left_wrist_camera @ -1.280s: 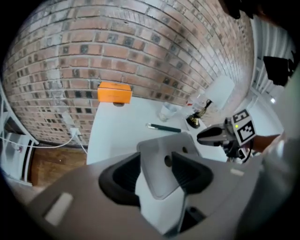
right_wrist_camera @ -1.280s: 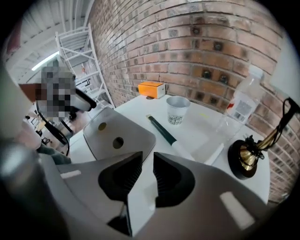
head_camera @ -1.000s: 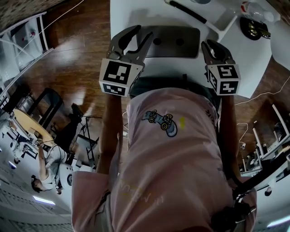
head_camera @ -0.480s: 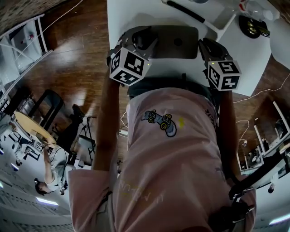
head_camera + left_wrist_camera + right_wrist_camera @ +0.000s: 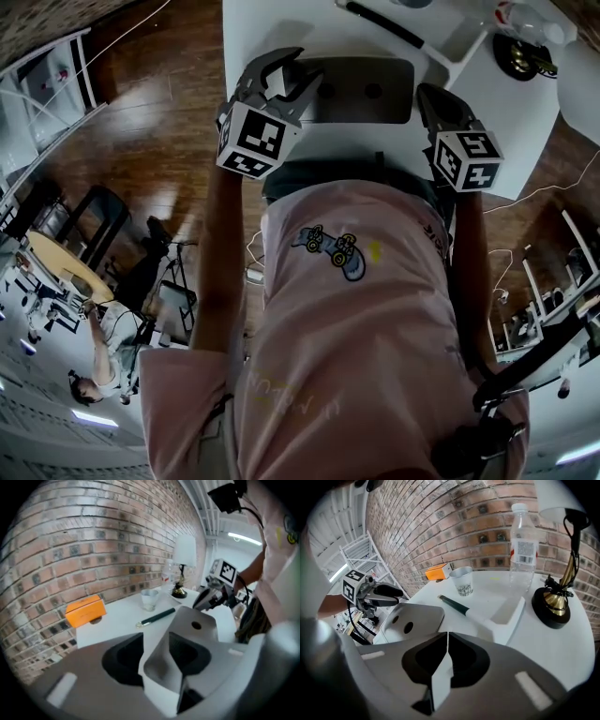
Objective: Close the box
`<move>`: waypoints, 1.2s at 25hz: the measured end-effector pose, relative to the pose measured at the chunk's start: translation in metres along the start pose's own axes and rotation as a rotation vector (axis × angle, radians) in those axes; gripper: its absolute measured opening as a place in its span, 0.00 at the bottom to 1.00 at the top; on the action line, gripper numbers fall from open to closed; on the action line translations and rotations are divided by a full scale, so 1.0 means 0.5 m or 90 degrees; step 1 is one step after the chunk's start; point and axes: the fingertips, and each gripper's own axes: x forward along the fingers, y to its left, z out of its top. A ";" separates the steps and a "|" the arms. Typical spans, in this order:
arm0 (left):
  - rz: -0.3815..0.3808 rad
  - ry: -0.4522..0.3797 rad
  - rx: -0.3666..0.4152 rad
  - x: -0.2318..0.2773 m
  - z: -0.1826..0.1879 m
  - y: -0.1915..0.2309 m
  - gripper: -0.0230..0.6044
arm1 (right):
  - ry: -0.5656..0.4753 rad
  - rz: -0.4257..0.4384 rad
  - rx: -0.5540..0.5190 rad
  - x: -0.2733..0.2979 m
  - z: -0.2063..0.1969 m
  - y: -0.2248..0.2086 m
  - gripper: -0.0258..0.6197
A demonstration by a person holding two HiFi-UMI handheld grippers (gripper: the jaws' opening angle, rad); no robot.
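On the white table (image 5: 253,28), the left gripper (image 5: 157,637) has just eased its jaws wider; they straddle the left corner of the grey-lidded box (image 5: 361,89). The box sits at the table's near edge between both grippers. The right gripper (image 5: 447,637) is pressed together on its thin white edge.

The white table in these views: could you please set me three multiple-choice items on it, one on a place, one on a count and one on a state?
1. Where is the orange box?
A. On the white table, by the brick wall
B. On the floor
C. Inside the metal cup

2. How many round holes show in the grey lid?
A. None
B. Two
C. Five

3. How is the clear bottle?
A. Lying on its side
B. Crushed flat
C. Upright, capped

Answers:
1 A: it sits at the table's edge nearest the bricks.
2 B: the right gripper view shows both side by side.
3 C: it stands with its white cap on.
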 end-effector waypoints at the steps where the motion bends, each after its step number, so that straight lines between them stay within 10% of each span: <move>1: 0.023 -0.025 -0.033 -0.015 0.010 0.016 0.31 | -0.007 -0.008 0.006 -0.004 0.003 -0.006 0.06; 6: 0.041 -0.113 -0.317 -0.102 0.008 0.022 0.34 | -0.070 -0.035 0.060 -0.053 0.030 -0.012 0.07; 9: 0.066 -0.125 -0.400 -0.134 -0.020 0.000 0.28 | -0.095 -0.037 -0.005 -0.076 0.058 0.029 0.07; 18: 0.106 -0.065 -0.339 -0.109 -0.058 -0.057 0.21 | 0.009 -0.013 -0.093 -0.008 0.000 0.099 0.06; 23: 0.174 -0.198 -0.320 -0.227 0.036 -0.042 0.21 | -0.258 -0.066 -0.084 -0.162 0.151 0.113 0.04; 28: 0.510 -0.428 -0.077 -0.463 0.222 -0.022 0.04 | -0.523 -0.180 -0.191 -0.310 0.265 0.148 0.04; 30: 0.515 -0.436 -0.047 -0.453 0.239 -0.041 0.04 | -0.556 -0.219 -0.210 -0.328 0.274 0.159 0.04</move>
